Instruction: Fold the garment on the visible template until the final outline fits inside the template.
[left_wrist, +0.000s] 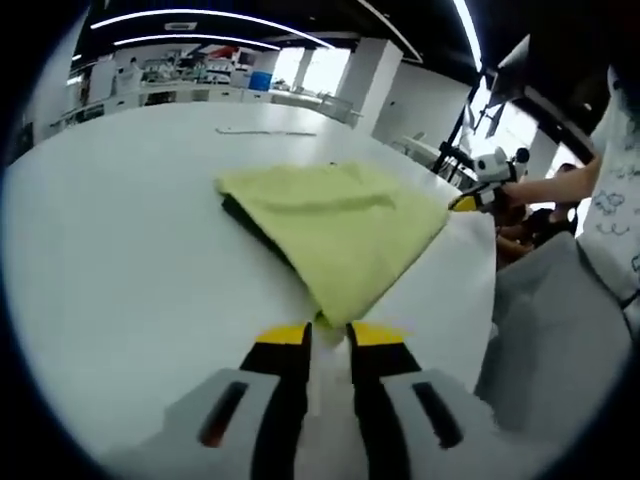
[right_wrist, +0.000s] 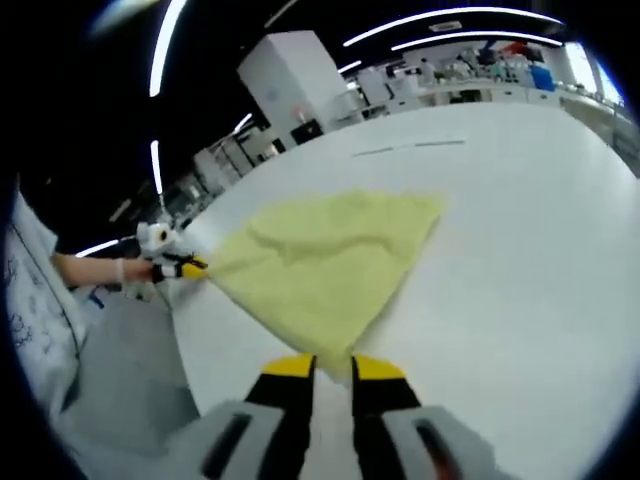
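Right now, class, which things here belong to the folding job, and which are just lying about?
Job:
yellow cloth
dark template under it
left gripper pinching a corner
right gripper pinching another corner
white table

Lying about:
thin rod far across the table
shelves behind

No text, label, brand or number can be read anywhere around the white table (left_wrist: 120, 250). The person's white shirt (left_wrist: 615, 200) beside it carries small dark prints, too blurred to read.
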